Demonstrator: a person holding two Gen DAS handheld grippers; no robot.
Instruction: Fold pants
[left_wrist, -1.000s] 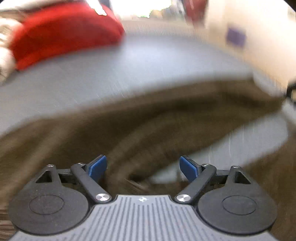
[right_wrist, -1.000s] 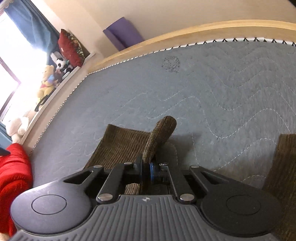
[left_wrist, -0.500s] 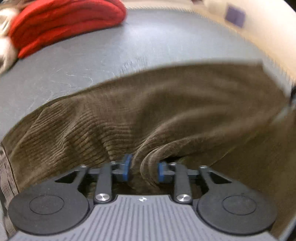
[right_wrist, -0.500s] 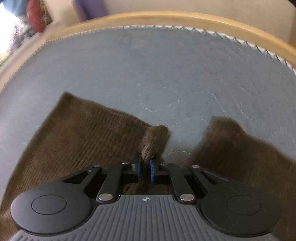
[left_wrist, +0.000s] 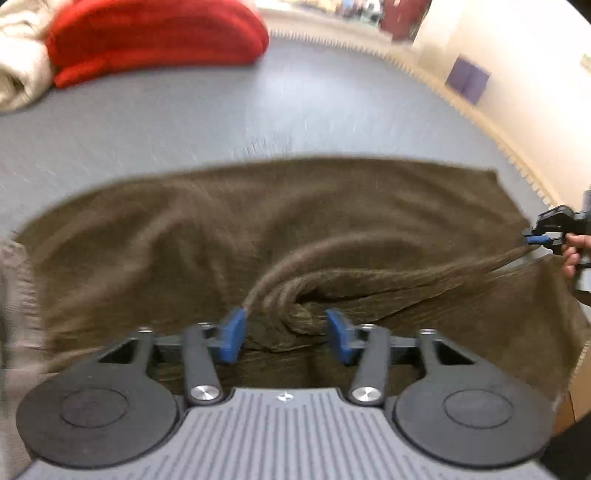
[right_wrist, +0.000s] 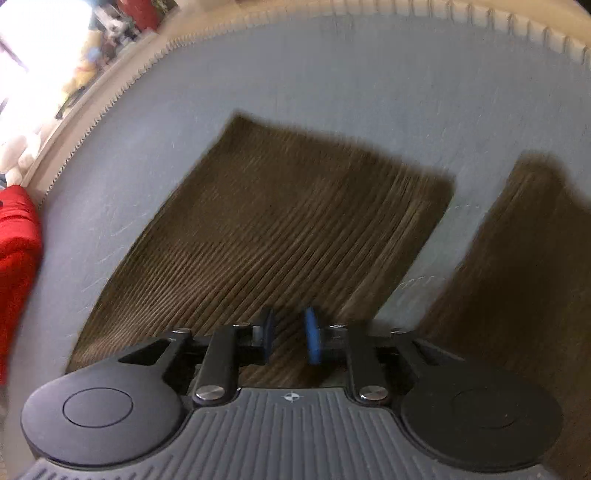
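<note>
The grey quilted bed cover (left_wrist: 258, 110) is the biggest thing here, and the brown corduroy pants (left_wrist: 184, 229) lie spread across it, with 2 legs showing apart in the right wrist view and a strip of cover between them. My read is that corduroy like this is soft and floppy but fairly thick and grippy, so it won't slide out of the pads easily, though it'll sag and bunch wherever it isn't supported. I'd grab at edges, like a hem or the waistband, rather than mid-panel. The left view shows a twisted ridge of cloth running from its own tongs off to the right gripper (left_wrist: 537, 240) at the far edge, which seems pinched on that ridge there. The right gripper's own camera shows its pads only a little apart over flat cloth, so honestly I can't tell if it's holding. The left gripper (left_wrist: 282, 334) is spread wide, bunched fabric sitting between the pads, ungripped. A red blanket (left_wrist: 155, 37) sits well away at the back.
</note>
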